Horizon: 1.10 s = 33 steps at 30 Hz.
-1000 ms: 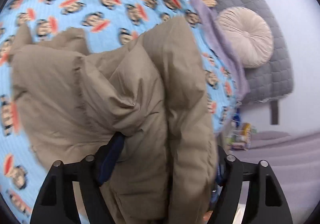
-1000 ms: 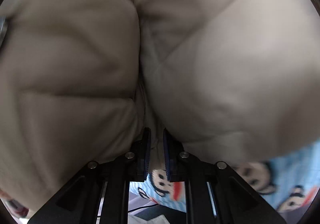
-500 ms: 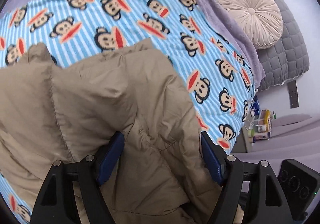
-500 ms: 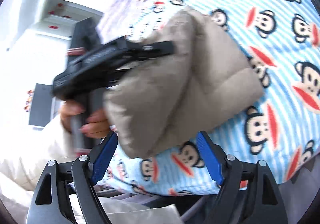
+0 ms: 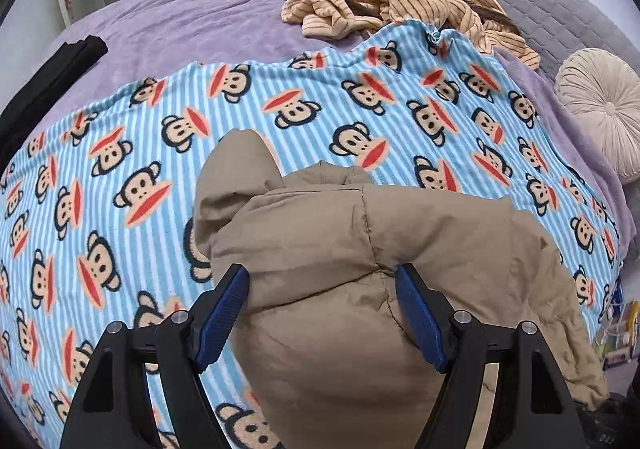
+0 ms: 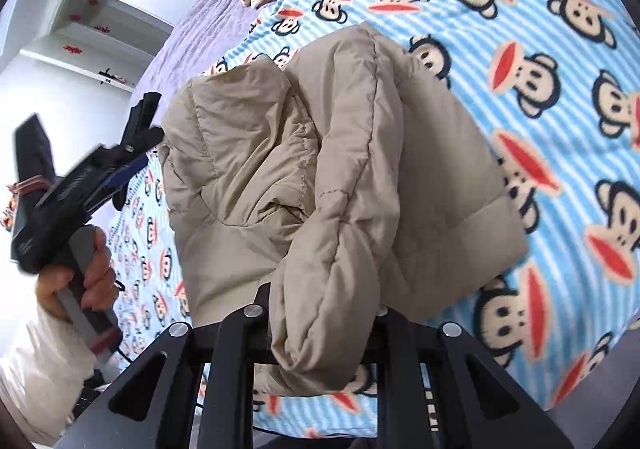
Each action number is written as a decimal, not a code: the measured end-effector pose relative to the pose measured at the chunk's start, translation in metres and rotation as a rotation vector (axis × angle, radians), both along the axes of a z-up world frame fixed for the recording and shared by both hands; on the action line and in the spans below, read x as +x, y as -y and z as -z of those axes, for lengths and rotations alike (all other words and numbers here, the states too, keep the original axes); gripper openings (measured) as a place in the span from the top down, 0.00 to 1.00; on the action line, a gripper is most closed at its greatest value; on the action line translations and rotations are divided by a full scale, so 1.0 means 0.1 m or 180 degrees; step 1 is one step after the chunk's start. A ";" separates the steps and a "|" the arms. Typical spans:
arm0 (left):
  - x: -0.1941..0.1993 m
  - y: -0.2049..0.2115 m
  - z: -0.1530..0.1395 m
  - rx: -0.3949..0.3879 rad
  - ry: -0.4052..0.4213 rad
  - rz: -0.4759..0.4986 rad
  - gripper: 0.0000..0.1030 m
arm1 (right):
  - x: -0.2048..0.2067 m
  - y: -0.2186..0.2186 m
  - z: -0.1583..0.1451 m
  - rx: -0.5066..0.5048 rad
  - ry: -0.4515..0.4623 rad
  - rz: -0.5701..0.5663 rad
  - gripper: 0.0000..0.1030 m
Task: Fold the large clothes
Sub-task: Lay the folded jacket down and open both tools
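A puffy beige jacket (image 5: 360, 249) lies bunched on a blue striped monkey-print blanket (image 5: 280, 105) on the bed. In the left wrist view my left gripper (image 5: 322, 289) stands open over the jacket's near end, its blue pads (image 5: 224, 313) wide apart and not pressing the cloth. The right wrist view shows the jacket (image 6: 360, 149) from the other side. There my right gripper (image 6: 322, 297) is closing, with a thick roll of the jacket's edge bunched between its fingers and hiding the pads. A hand (image 6: 96, 273) holds the left gripper (image 6: 140, 145) beside the jacket's left edge.
A tan striped garment (image 5: 400, 9) lies crumpled at the far end of the purple bedspread (image 5: 180, 21). A round cream cushion (image 5: 600, 109) leans on the grey headboard (image 5: 520, 1). A black folded item (image 5: 52, 69) lies far left. The blanket (image 6: 560, 89) hangs over the bed edge.
The jacket has come down from hanging in the grippers to lying on the blanket. The right gripper let go, opened wide, then closed on a roll of the jacket's edge. The left view tilted up.
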State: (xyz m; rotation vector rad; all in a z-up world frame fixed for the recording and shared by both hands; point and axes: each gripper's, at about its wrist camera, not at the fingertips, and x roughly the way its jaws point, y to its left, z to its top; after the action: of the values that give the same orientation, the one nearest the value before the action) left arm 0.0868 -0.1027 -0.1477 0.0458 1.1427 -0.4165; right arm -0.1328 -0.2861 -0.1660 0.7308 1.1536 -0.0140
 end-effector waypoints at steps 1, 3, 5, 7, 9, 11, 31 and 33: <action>0.02 0.10 0.06 0.0038 0.0025 0.0017 0.26 | -0.05 0.05 0.00 -0.0032 0.0008 -0.0001 0.81; 0.01 0.38 0.16 0.0153 0.0110 0.0108 0.26 | -0.07 0.14 -0.01 -0.0116 0.0006 -0.0001 0.81; -0.04 0.66 0.22 0.0253 0.0172 0.0194 0.26 | -0.12 0.22 0.01 -0.0208 -0.0017 0.0021 0.81; -0.08 0.95 0.28 0.0324 0.0224 0.0299 0.26 | -0.16 0.33 0.05 -0.0239 -0.0079 0.0108 0.81; -0.11 1.18 0.35 0.0432 0.0253 0.0388 0.26 | -0.22 0.50 0.17 -0.0189 -0.0160 0.0259 0.80; -0.14 1.32 0.39 0.0554 0.0274 0.0429 0.24 | -0.28 0.67 0.32 -0.0153 -0.0250 0.0380 0.78; -0.24 1.08 0.20 0.0715 0.0145 0.0210 0.22 | 0.14 0.76 0.07 -0.0419 -0.0274 -0.0403 0.67; -0.35 0.92 0.07 0.0657 0.0111 0.0124 0.22 | 0.12 0.68 0.25 -0.0348 -0.0448 -0.0461 0.68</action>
State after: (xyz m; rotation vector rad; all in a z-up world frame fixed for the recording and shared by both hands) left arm 0.0514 -0.1944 -0.1545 0.2549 1.1484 -0.3298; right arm -0.1204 -0.3544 -0.1910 0.5551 1.3276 -0.0069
